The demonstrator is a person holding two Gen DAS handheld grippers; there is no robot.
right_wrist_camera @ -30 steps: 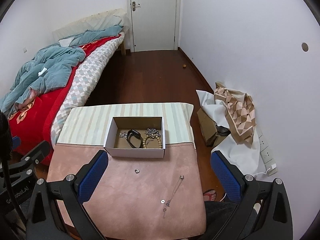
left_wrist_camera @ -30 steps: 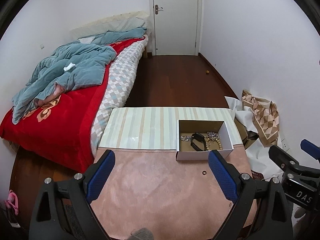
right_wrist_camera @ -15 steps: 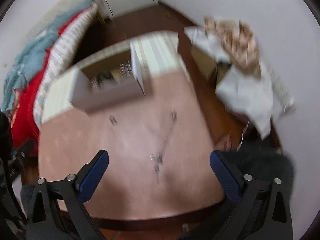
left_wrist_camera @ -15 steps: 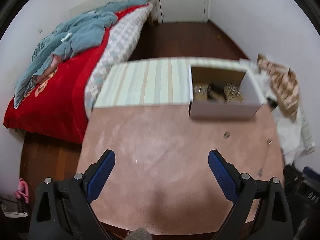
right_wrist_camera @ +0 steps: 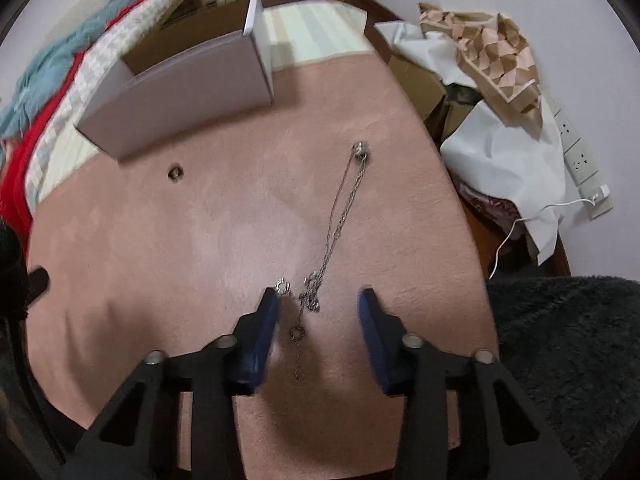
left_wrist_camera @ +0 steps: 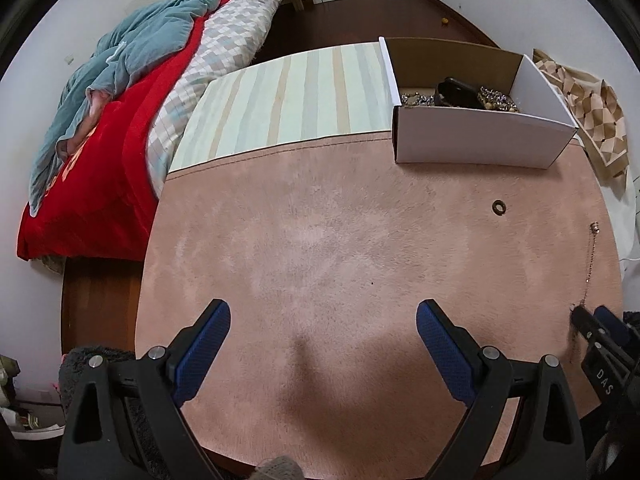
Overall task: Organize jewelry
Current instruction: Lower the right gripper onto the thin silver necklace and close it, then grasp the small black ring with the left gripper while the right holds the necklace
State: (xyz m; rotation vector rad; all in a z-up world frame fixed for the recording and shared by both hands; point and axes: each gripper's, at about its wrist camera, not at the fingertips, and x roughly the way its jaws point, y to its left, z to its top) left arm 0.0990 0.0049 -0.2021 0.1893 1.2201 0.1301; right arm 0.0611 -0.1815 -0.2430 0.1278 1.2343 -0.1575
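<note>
Both grippers have dropped low over the pink mat [right_wrist_camera: 200, 248]. Right gripper [right_wrist_camera: 319, 300] released, jaws straddling the chain necklace's [right_wrist_camera: 340, 208] near end. Left gripper [left_wrist_camera: 323, 324] released, holding nothing. Small ring [left_wrist_camera: 499, 207] lies near the white box [left_wrist_camera: 472, 140].

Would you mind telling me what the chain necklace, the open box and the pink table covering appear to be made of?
Chain necklace: looks like silvery metal, with fine glinting links.
Open box: seems to be cardboard, with smooth matte white outer walls and a plain brown inside.
Pink table covering: probably suede-like or short-pile fabric, matte, with brushed lighter and darker patches.
</note>
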